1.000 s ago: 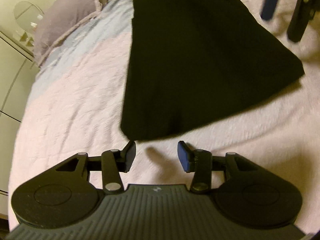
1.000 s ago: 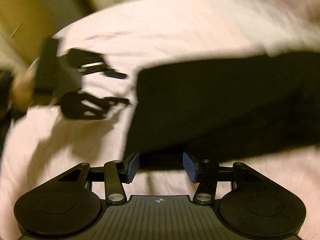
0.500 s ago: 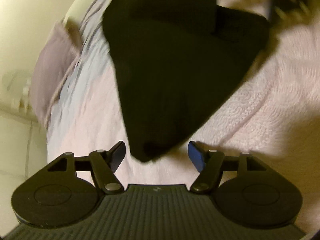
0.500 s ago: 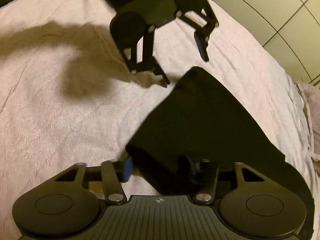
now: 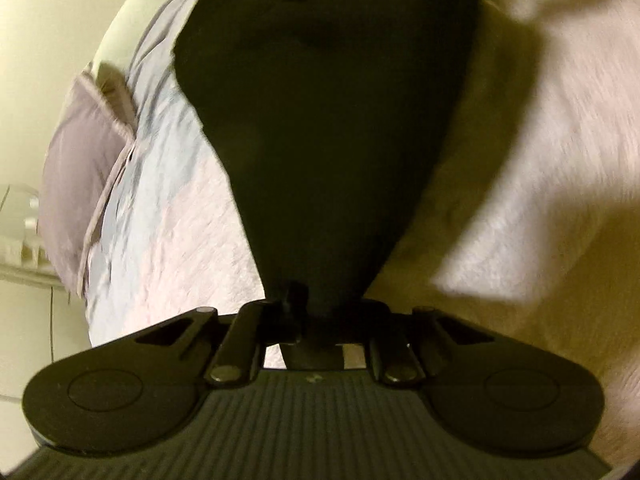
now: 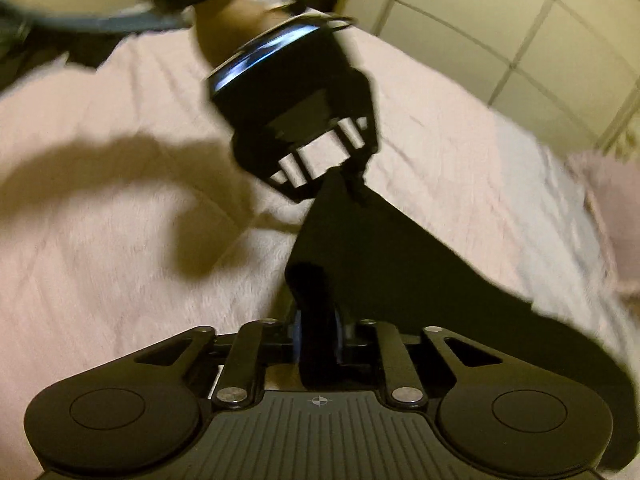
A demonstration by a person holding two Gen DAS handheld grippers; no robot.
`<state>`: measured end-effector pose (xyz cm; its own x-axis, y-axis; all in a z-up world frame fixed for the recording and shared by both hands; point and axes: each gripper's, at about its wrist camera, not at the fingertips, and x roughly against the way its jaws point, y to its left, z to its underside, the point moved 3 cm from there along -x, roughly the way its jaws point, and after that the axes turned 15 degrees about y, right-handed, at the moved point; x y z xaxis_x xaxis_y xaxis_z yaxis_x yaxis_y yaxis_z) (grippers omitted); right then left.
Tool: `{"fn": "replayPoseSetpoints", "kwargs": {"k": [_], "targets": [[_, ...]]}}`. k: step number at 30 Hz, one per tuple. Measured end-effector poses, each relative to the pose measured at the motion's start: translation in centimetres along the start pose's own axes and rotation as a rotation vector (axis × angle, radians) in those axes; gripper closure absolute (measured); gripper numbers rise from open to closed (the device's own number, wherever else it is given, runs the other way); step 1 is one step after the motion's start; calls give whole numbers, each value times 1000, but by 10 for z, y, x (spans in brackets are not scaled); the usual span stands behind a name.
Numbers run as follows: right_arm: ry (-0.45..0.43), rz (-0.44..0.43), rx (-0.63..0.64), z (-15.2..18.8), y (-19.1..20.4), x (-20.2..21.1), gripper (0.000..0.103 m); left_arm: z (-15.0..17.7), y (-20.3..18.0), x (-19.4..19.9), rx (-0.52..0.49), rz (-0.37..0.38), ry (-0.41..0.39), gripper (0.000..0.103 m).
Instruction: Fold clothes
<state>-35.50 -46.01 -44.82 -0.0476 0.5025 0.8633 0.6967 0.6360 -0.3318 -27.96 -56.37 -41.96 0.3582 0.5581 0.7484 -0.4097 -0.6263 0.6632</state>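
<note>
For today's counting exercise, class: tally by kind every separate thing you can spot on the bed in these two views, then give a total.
Black fabric garment: 1
Handheld two-finger grippers, left gripper and right gripper, both shut on the garment: 2
Mauve pillow at the bed's head: 1
Pink textured bedspread: 1
Pale blue sheet: 1
Total: 6

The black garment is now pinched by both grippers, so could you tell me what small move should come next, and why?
Probably carry the two held corners together across and lay them down on the garment's far part. Both the left gripper and right gripper are shut on the black garment, which hangs raised between them over the pink bedspread.
</note>
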Motion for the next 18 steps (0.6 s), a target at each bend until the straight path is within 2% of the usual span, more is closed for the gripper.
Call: {"fn": "replayPoseSetpoints", "kwargs": {"k": [1, 3, 4, 6, 9, 11, 12, 13, 14, 15, 18], "targets": [[-9, 30, 26, 0, 5, -3, 52, -1, 4, 3, 18, 7, 2, 94], [-43, 90, 64, 3, 18, -12, 22, -1, 9, 7, 42, 20, 3, 94], [-60, 120, 83, 4, 25, -17, 20, -1, 12, 9, 52, 26, 2, 95], [-67, 122, 118, 0, 33, -29, 20, -1, 17, 12, 72, 39, 6, 95], [-21, 163, 180, -6, 38, -55, 20, -2, 23, 16, 101, 52, 10, 95], [19, 224, 219, -9, 37, -71, 34, 0, 23, 22, 112, 43, 9, 95], [47, 237, 185, -10, 27, -73, 69, 2, 23, 25, 127, 37, 10, 95], [74, 249, 150, -12, 18, -75, 78, 2, 24, 27, 144, 31, 12, 95], [73, 203, 96, -15, 9, -69, 81, 3, 24, 30, 161, 29, 14, 95], [81, 175, 68, -17, 5, -64, 88, 4, 23, 33, 177, 26, 16, 95], [89, 105, 15, -26, 0, -43, 90, 10, 20, 53, 215, -9, 19, 95]]}}
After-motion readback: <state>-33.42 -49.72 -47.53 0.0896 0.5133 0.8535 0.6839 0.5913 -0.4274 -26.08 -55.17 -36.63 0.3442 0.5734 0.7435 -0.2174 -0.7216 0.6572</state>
